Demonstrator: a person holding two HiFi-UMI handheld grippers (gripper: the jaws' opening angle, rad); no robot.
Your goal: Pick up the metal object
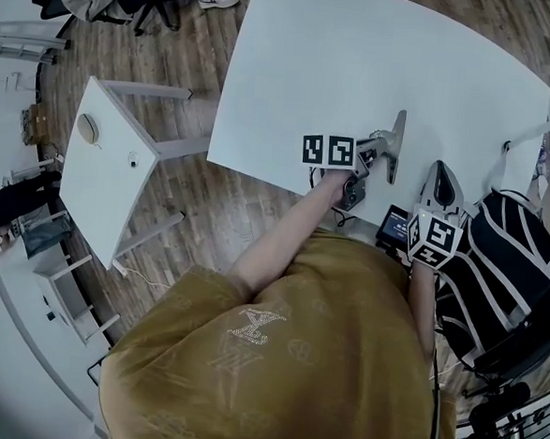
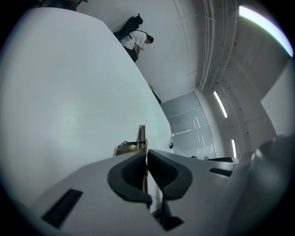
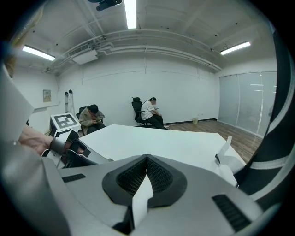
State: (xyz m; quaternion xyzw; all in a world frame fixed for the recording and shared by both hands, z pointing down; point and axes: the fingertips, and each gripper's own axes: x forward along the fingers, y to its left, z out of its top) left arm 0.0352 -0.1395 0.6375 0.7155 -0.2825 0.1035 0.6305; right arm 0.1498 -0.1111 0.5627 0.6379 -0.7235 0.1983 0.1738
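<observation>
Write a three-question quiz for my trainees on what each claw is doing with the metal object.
1. True or false: the left claw is shut on the metal object.
2. Which claw holds nothing? A: left claw. B: right claw.
3. Fill in: the metal object is over the white ____.
Key: 1 true; 2 B; 3 table.
</observation>
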